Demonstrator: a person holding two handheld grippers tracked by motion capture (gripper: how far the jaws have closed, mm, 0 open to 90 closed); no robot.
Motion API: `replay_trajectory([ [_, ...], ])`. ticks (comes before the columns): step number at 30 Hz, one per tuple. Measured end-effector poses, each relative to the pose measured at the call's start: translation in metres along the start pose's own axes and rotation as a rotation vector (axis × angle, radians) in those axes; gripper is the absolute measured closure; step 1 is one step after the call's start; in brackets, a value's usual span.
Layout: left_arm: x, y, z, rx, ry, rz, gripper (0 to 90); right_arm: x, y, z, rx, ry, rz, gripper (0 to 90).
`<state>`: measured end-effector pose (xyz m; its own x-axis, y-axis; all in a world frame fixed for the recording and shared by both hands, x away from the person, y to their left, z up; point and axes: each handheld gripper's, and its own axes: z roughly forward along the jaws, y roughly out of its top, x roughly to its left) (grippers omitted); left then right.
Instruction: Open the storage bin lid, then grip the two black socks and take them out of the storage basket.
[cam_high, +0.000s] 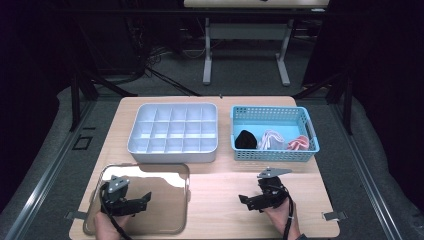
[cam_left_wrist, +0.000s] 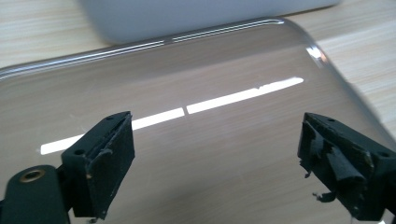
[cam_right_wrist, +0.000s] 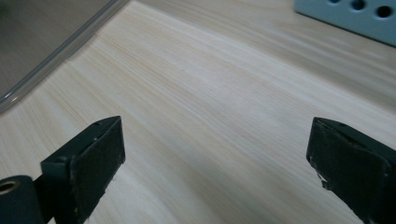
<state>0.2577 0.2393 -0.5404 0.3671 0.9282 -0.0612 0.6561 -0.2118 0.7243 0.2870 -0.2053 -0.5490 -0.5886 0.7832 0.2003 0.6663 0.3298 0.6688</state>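
Lid front left, divided box behind it, basket right of the box.

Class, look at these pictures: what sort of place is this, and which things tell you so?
Probably a lab or workshop: a wooden table under dark curtains, cables on the floor, and another work table's legs behind.

Bare table between lid (clear, perhaps) and basket
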Motion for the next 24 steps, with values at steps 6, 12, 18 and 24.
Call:
replay_trajectory([
  [6, -0.03, 0.011, 0.009, 0.017, -0.026, 0.093, 6.1, -0.014, 0.003, -0.014, -0.016, -0.022, -0.001, 2.8],
  [12, -0.056, 0.017, 0.021, 0.033, -0.089, 0.128, 5.2, -0.026, 0.011, -0.023, -0.018, -0.022, -0.008, 5.4],
  [18, -0.072, 0.019, 0.03, 0.048, -0.12, 0.148, 4.8, -0.031, 0.026, -0.031, -0.006, -0.021, -0.025, 4.9],
  [24, -0.084, 0.02, 0.037, 0.063, -0.149, 0.168, 4.0, -0.037, 0.052, -0.041, -0.03, -0.036, -0.049, 6.6],
])
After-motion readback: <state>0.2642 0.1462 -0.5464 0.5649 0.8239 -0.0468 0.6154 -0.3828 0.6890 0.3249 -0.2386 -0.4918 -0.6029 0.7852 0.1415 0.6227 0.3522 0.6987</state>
